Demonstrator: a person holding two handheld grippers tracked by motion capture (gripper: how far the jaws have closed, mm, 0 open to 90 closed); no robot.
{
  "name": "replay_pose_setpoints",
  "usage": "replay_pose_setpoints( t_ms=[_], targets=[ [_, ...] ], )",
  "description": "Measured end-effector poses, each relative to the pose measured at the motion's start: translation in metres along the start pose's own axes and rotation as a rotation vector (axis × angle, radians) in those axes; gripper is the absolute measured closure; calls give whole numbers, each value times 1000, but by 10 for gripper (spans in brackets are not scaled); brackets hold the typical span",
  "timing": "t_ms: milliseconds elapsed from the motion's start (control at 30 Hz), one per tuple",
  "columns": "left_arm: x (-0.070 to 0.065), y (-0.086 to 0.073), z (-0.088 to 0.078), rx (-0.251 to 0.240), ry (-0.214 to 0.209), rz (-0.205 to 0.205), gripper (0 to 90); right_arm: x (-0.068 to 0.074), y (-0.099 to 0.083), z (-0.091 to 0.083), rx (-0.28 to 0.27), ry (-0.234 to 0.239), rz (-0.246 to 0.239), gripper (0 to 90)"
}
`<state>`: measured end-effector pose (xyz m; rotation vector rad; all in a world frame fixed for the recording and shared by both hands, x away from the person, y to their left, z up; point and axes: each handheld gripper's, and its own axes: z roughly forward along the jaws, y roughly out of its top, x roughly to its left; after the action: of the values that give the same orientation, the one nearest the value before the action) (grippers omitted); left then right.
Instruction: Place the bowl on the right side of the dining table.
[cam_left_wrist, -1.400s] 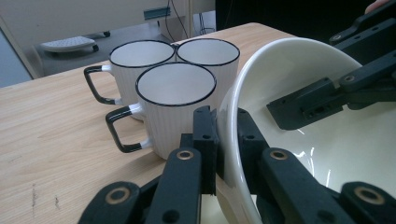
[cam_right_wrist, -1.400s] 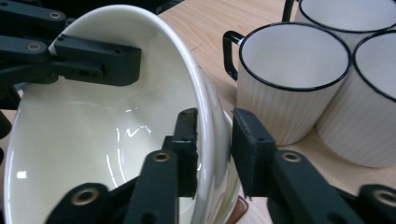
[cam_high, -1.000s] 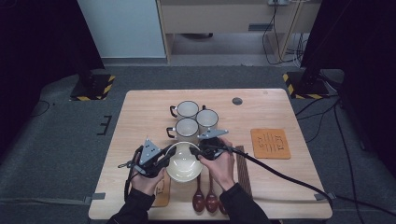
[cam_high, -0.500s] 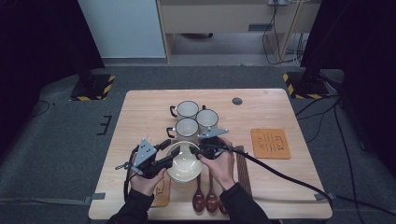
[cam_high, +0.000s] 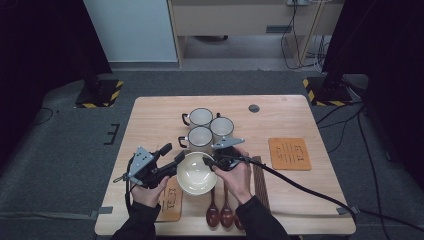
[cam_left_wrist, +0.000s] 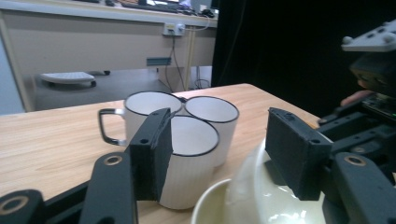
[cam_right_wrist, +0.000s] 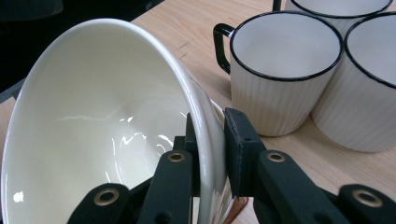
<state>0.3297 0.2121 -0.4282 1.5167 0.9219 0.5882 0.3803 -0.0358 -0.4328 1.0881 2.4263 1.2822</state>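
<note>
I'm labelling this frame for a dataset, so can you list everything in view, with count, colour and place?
Bowl: one, cream, near edge of the table, tilted, its rim in the right gripper.
Mugs: three, white with black rims, clustered just behind the bowl.
Spoons: at least two, dark reddish brown, at the near edge.
Coasters: two, orange-brown, one to the right, one under the left hand.
Dark slatted strip: one, right of the bowl.
Table: one, light wood.
Left gripper: black, jaws have just been opening, apart beside the bowl.
Right gripper: black, shut on the bowl's rim.
</note>
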Motion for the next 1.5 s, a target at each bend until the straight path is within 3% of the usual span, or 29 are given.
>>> replay_pose_setpoints(
  t_ms=[167,467,967,1500],
  targets=[
    [11,1,-5,-6,54,-11,384,0,2,-3,-16,10,1,807],
    [29,-3,-10,3,115,-49,375,-1,7,-13,-56,20,-12,807],
    [57,-21,-10,104,211,-73,360,-4,16,-31,-122,21,-24,807],
    [73,-37,-5,197,254,-94,311,-13,21,-49,-161,1,-25,807]
  ],
)
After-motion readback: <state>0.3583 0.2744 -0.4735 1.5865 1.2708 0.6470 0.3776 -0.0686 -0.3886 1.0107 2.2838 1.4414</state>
